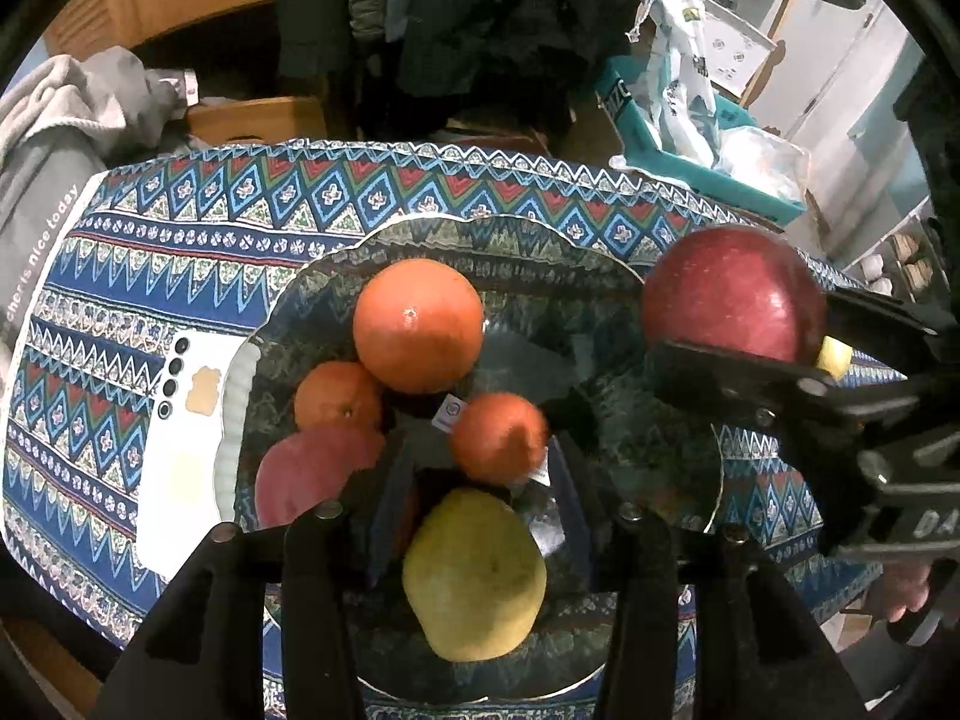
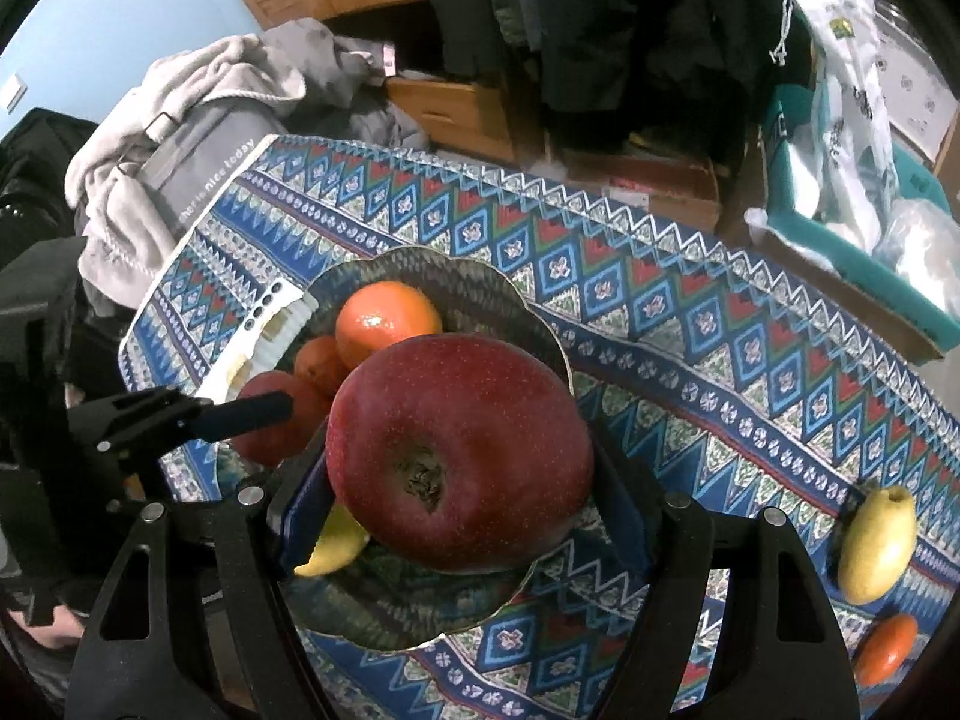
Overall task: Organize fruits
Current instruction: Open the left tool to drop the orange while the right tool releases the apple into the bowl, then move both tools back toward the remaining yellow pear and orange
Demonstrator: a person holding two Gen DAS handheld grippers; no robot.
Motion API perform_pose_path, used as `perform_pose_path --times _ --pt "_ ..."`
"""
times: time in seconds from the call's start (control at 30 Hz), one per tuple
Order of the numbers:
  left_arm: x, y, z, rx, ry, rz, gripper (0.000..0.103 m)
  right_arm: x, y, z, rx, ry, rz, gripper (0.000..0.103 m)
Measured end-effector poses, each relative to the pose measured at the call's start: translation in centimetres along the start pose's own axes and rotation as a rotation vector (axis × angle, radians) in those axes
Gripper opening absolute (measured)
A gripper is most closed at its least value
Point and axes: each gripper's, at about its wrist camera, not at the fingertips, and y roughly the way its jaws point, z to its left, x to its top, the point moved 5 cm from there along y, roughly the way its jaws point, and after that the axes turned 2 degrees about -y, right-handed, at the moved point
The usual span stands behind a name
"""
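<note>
1. Dim indoor light, cool cast, from overhead.
2. Small glare spots on the large orange [image 1: 418, 324] and red apple [image 2: 461, 453].
3. Strong fisheye bending, black corners.
4. Slightly soft, grainy throughout.

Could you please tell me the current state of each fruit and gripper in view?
Red apple, clamped in the right gripper, held above the bowl.
Yellow pear, in the bowl between the left gripper's fingers; grip unclear.
Big orange, resting in the bowl.
Second pear, lying on the tablecloth.
</note>
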Motion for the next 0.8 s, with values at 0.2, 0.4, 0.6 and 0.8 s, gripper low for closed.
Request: perform_pose_path --times 0.2,0.4,0.6,0.8 --pt "-0.5 -0.5 0.3 0.017 0.009 0.003 0.057 -0.3 1.4 0.3 -0.002 -0.006 0.036 0.077" --pt "-1.0 -0.7 0.8 0.026 0.007 0.005 0.06 -0.7 2.9 0.4 -0.012 -0.009 0.075 0.077" --pt "-1.5 -1.0 1.2 0.03 -0.003 0.009 0.061 -1.1 4.2 0.2 -0.019 -0.008 0.102 0.078" --pt "-1.5 -1.5 1.3 0.028 -0.006 0.004 0.061 -0.2 2.7 0.6 -0.001 -0.005 0.046 0.078"
